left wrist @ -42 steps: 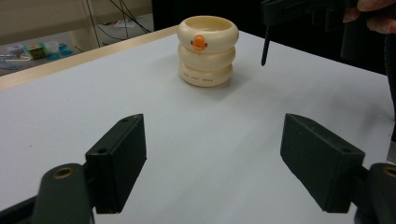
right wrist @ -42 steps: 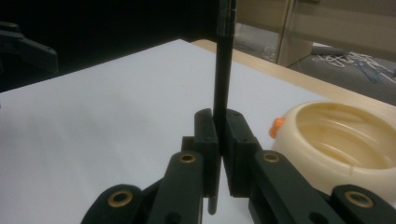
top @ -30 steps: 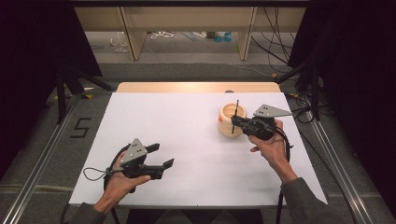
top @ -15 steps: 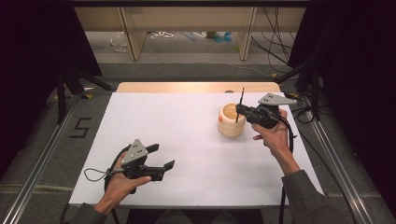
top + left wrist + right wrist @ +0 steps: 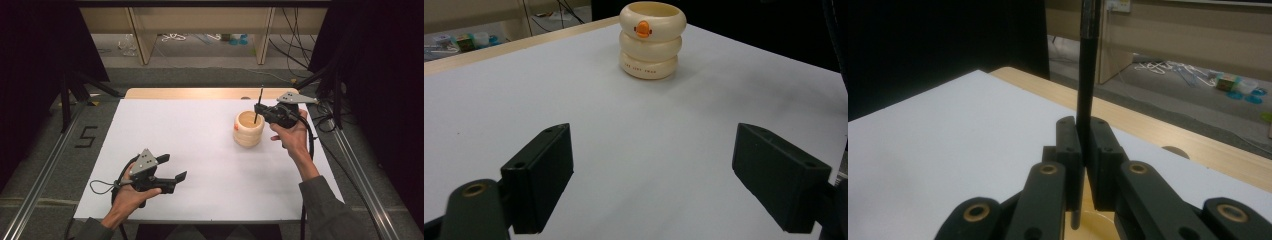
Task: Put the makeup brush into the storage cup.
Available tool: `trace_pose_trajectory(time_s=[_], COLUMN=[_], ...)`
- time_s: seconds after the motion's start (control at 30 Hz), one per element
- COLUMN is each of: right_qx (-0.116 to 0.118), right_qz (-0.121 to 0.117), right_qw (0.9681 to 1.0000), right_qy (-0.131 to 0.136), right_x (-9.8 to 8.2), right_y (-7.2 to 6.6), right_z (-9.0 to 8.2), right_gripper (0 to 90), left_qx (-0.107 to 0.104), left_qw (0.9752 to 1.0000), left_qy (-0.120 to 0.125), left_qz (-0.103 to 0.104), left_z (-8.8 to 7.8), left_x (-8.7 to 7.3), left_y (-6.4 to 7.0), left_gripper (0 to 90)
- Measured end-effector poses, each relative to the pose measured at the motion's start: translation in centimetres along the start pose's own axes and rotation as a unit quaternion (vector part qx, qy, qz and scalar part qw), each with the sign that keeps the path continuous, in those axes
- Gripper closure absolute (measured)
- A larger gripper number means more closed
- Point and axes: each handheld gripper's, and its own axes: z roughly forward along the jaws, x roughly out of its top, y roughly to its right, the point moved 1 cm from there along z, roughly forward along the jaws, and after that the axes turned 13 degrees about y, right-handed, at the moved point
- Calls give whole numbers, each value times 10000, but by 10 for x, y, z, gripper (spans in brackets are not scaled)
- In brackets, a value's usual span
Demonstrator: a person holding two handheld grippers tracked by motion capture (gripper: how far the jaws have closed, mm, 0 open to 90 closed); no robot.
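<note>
1. My right claw [image 5: 260, 111] clamps a black pen [image 5: 1087, 75] upright, its lower tip over the cream cup's [image 5: 248, 129] mouth at the table's [image 5: 200, 125] far right.
2. My left claw [image 5: 172, 172] rests near the front edge, jaws wide, holding nothing.
3. Risk: a tilted pen could strike the rim and topple the cup, or slip in my grip.

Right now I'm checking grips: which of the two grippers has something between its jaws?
The right gripper, over the cream holder, pinches an upright black pen. The left gripper stands open over the white table.
</note>
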Motion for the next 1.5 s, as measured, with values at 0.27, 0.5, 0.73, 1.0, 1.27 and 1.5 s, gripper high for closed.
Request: trace_pose_trajectory(time_s=[0.27, 0.5, 0.73, 1.0, 1.27, 1.5], right_qx=[-60, -172, -226, -158, -172, -154], right_qz=[-20, -13, 55, 32, 70, 134], right_qw=[10000, 9997, 9995, 9994, 9992, 9979], right_qy=[-51, -147, -219, -299, -354, -622], right_x=[-4, -10, -14, -21, -28, -40], right_y=[2, 8, 10, 9, 11, 9], right_z=[12, 19, 24, 29, 32, 35], right_gripper=[855, 855, 855, 855, 854, 854], left_qx=[-27, 0, -40, -51, -39, -9], left_qw=[10000, 9999, 9999, 9999, 9999, 9998], left_qy=[6, 2, -11, -18, -23, -55], left_qz=[-82, -124, -134, -129, -124, -195], left_z=[1, 0, 1, 1, 1, 1], left_x=[-1, -1, -1, -1, -1, -2], left_y=[0, 0, 0, 0, -1, -1], left_gripper=[162, 162, 162, 162, 162, 162])
